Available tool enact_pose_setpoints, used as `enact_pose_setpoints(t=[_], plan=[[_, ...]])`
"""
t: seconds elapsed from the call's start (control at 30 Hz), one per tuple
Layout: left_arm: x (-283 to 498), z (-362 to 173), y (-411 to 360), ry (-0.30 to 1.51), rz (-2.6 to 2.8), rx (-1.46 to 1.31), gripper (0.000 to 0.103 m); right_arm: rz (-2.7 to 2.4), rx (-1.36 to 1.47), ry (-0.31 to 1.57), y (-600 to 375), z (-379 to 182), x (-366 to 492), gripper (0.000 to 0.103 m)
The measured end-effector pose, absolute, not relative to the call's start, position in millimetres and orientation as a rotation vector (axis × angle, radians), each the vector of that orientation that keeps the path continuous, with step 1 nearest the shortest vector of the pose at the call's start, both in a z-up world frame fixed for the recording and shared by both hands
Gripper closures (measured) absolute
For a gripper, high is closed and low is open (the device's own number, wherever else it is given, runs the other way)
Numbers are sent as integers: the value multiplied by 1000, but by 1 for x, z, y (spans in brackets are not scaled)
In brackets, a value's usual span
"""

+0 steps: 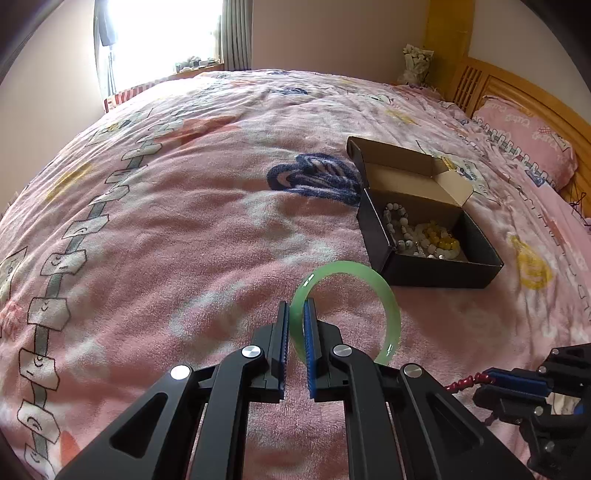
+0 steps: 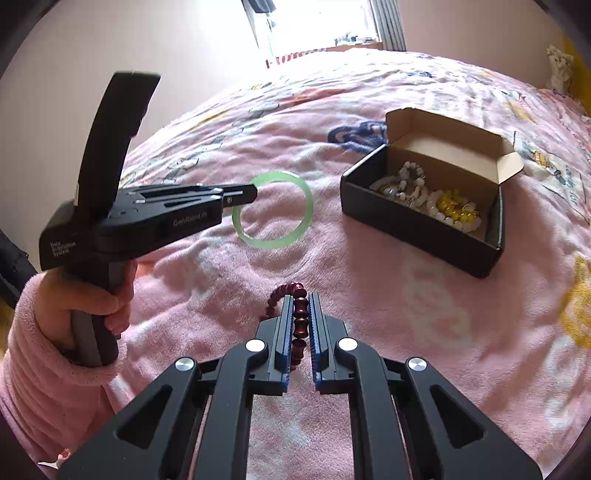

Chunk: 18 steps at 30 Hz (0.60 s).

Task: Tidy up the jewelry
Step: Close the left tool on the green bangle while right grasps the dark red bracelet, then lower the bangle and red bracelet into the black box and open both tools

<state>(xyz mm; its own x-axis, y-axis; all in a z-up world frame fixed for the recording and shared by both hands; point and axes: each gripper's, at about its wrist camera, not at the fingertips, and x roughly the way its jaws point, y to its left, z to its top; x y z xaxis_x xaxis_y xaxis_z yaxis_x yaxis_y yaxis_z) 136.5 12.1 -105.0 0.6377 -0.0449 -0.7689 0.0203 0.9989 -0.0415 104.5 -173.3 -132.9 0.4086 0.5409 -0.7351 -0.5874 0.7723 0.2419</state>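
Observation:
My left gripper (image 1: pixel 297 307) is shut on a green jade bangle (image 1: pixel 391 306), holding it by its left rim just above the pink blanket. The bangle also shows in the right wrist view (image 2: pixel 275 242), with the left gripper (image 2: pixel 253 192) on it. My right gripper (image 2: pixel 298 300) is shut on a dark red bead bracelet (image 2: pixel 300 314); it shows at the lower right of the left wrist view (image 1: pixel 463 383). An open black box (image 1: pixel 439 273) holds white and yellow bead bracelets (image 1: pixel 439 240) beyond the bangle to the right; it also shows in the right wrist view (image 2: pixel 413 221).
Everything lies on a bed with a pink patterned blanket (image 1: pixel 184 221). A pink pillow (image 1: pixel 524 140) and a wooden headboard (image 1: pixel 517 88) stand at the far right. A bright window (image 1: pixel 162 33) is at the far end. The box lid (image 2: pixel 443 129) stands open at the back.

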Motion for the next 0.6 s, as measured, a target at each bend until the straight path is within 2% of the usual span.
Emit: enact_pose_setpoints(t=[0.3,0.6], plan=[[136,-95,4,858,-58,-10,94,682,7,838,-202,-108,108,94],[142,-62,-13,794,-98,-12,93,659,7,727,-223,-66,103,94]])
